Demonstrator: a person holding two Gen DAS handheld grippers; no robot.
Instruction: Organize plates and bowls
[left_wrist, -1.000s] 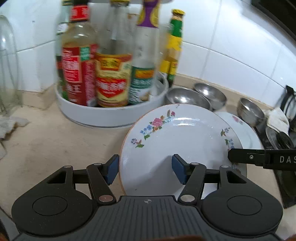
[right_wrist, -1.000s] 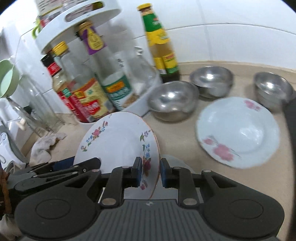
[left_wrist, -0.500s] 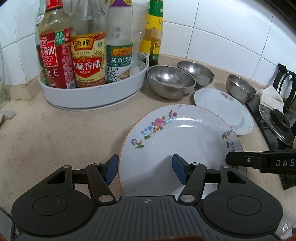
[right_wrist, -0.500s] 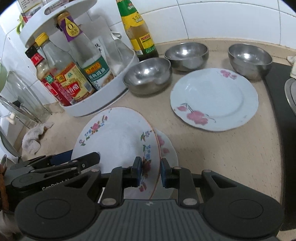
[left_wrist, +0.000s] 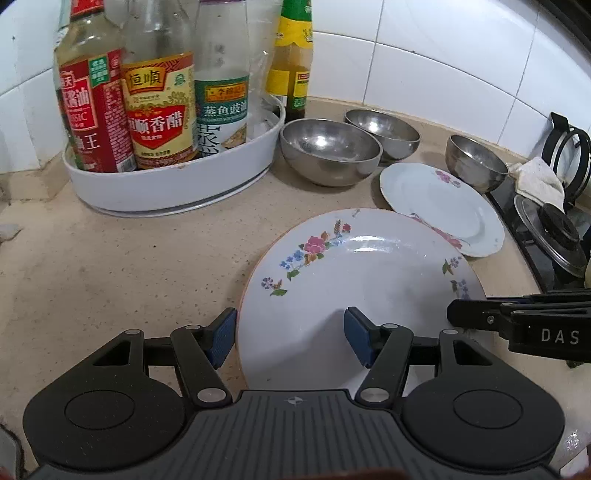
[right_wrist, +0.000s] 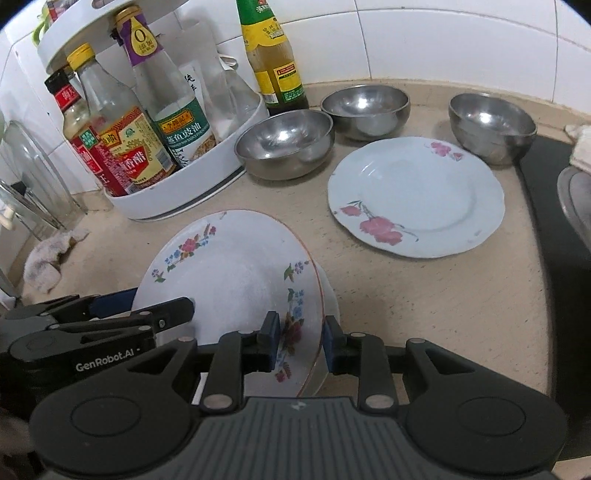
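The near edge of the flowered plate (right_wrist: 229, 273) is cut off behind both tool bodies, so where it rests at the front is hidden. Under its right side only a sliver of a second white plate (right_wrist: 330, 295) shows; how much of that one lies beneath cannot be made out. The flowered plate sits tilted, its right rim raised over that sliver, near the front of the table (right_wrist: 424, 295).

The right tool (right_wrist: 301, 338) has the plate's right rim between its pads. Its jaws have just been opening, and whether the pads press on the rim I cannot tell. The left tool (left_wrist: 289, 338) straddles the left rim with jaws released and wide: one pad is outside the plate, the other over its face, neither touching.

Beyond, a pink-flowered plate (right_wrist: 417, 195) lies flat and apart from the flowered plate, with bare table between them. Behind it stand three steel bowls (right_wrist: 284, 142), upright and empty. The left one is just beside a white bottle tray (right_wrist: 192, 192), whose upper tier runs out of frame. To the right the table ends at a black stove top (right_wrist: 554, 240). To the left lies a crumpled cloth (right_wrist: 44, 262) and glassware, partly cut off.
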